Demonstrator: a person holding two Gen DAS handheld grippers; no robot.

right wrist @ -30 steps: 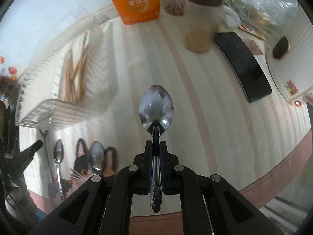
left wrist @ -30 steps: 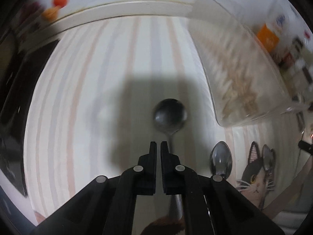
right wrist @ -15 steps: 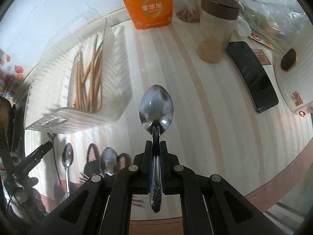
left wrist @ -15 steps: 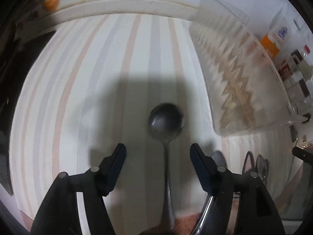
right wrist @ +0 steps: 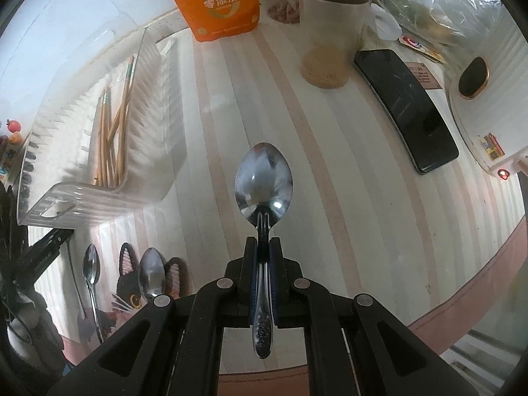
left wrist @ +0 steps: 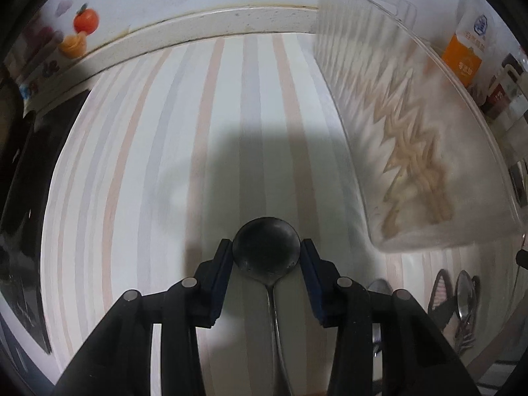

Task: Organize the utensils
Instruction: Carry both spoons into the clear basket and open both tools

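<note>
In the left wrist view a dark round-bowled spoon [left wrist: 266, 250] lies on the striped table, and my left gripper [left wrist: 265, 257] stands open with its fingers on either side of the bowl. A clear ribbed utensil bin [left wrist: 412, 138] holding chopsticks stands to the right. In the right wrist view my right gripper [right wrist: 263, 247] is shut on the handle of a shiny spoon [right wrist: 264, 178], held above the table. The same bin [right wrist: 99, 132] with chopsticks [right wrist: 112, 138] stands to its left. Two more spoons [right wrist: 90, 269] [right wrist: 151, 275] lie near a cat-face mat.
An orange bag [right wrist: 217, 3], a jar with a brown lid [right wrist: 333, 23], a black phone [right wrist: 409, 109] and a white appliance [right wrist: 488, 92] stand at the back and right. The cat mat [right wrist: 128, 290] lies near the front edge. A wall ledge [left wrist: 198, 29] bounds the table's far side.
My left gripper has opened from shut and moved forward so its fingers flank the dark spoon's bowl. My right gripper has kept its spoon and shifted slightly relative to the table.
</note>
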